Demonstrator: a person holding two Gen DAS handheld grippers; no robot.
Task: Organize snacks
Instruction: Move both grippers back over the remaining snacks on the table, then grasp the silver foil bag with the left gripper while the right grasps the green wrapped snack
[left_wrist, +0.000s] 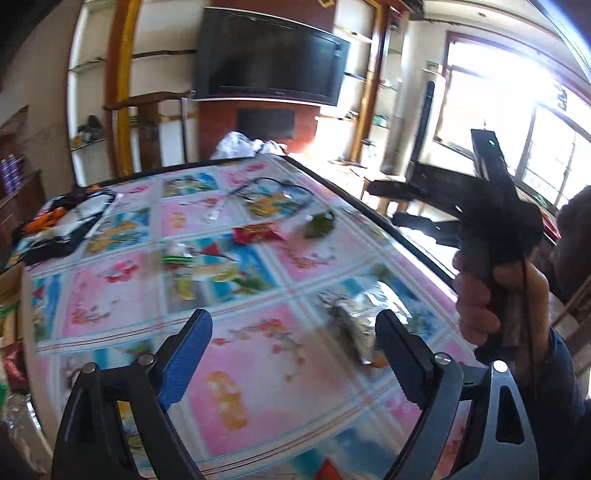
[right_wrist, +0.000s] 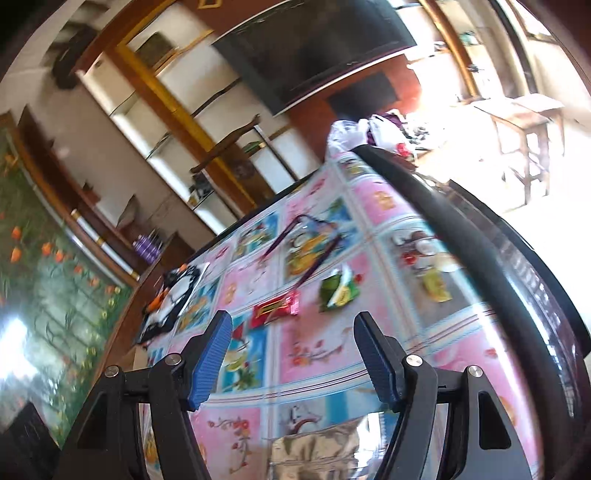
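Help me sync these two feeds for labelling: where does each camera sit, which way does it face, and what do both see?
Left wrist: sits on the left tool, looking along its open blue-padded fingers across the floral-patterned tablecloth toward the black wall television; the person's right hand shows, gripping the other tool's handle.
Right wrist: sits on the right tool, tilted, looking across the same cloth toward the television; only its own open fingers show.
Shared: red rectangular snack packet, green crinkled snack packet.

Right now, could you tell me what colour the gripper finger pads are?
Blue, ribbed pads; clearest in the right wrist view.
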